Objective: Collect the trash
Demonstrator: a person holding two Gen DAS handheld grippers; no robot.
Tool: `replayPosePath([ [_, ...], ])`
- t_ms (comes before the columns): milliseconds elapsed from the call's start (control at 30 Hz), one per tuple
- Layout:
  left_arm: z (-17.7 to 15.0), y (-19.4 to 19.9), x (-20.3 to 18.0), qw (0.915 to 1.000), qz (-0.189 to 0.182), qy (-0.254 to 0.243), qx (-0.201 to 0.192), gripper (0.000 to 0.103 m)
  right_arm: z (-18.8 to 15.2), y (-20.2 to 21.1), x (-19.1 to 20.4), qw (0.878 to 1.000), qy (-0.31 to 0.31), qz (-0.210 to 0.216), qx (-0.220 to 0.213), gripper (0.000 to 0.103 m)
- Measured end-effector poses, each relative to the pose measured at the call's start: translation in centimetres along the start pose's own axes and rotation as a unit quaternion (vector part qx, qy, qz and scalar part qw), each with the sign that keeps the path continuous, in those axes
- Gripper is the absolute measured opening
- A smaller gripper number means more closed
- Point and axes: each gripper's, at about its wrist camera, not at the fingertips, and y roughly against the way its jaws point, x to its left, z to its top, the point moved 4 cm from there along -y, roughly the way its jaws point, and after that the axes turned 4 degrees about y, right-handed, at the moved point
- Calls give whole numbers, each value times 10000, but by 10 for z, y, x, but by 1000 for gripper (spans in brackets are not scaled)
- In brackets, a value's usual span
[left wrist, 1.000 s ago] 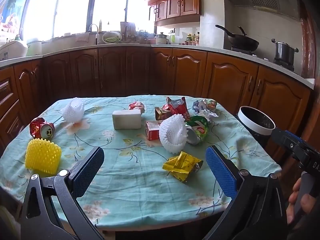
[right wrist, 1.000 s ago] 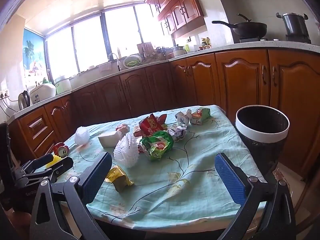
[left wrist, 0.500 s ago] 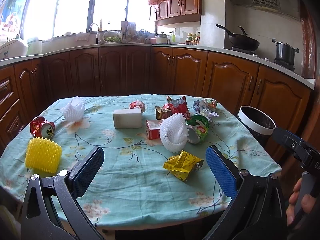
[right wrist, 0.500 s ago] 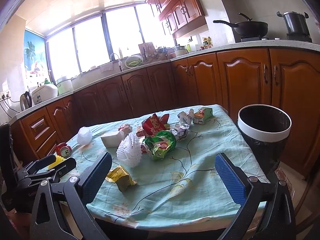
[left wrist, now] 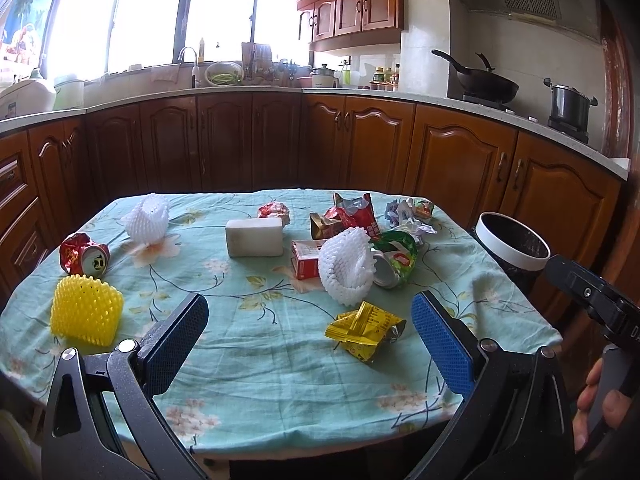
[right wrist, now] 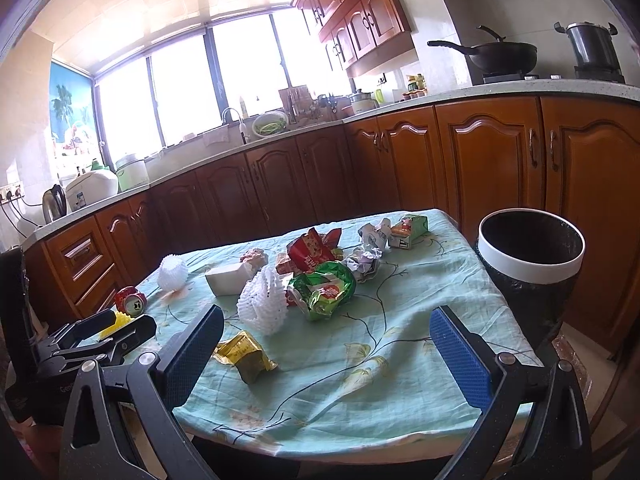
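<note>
Pale green floral cloth covers your desk (left wrist: 248, 344), which fills the middle of both views, with dark wooden cabinets (left wrist: 224, 140) curving behind it and bright windows (left wrist: 152, 12) across the upper left of the frame. A black wok (left wrist: 486, 84) and a steel pot (left wrist: 568, 102) sit on the stove at the upper right.

Your left tool (left wrist: 308, 336) is spread wide and holds nothing, hanging over the near edge of the cloth at the bottom of the left wrist view. Your right tool (right wrist: 326, 346) is likewise released and empty at the bottom of the right wrist view.

The trash lies scattered on the cloth: a yellow wrapper (left wrist: 364, 334) just beside the left tool's right pad, a white foam net (left wrist: 346, 270) above it at centre, a green bag (left wrist: 394, 258) touching that net, a white block (left wrist: 254, 236) further up, and a yellow net (left wrist: 86, 310) and crushed red can (left wrist: 84, 254) at the left. The black bin (right wrist: 528, 268) with its white rim stands off the desk's right edge, at the right of the frame.
</note>
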Motion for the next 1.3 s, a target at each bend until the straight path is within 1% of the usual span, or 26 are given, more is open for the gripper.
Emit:
replayPosePath([
  [1033, 0, 0, 0, 10000, 11, -6, 25, 103, -3, 0, 3, 10000, -27, 72, 41, 103],
  [1167, 1, -5, 5, 9999, -12, 78, 97, 103, -4, -4, 2, 9999, -46, 116, 89, 103],
  [1300, 0, -15, 14, 9993, -46, 239, 273, 103, -7, -11, 3, 9996, -54, 218, 195, 103],
])
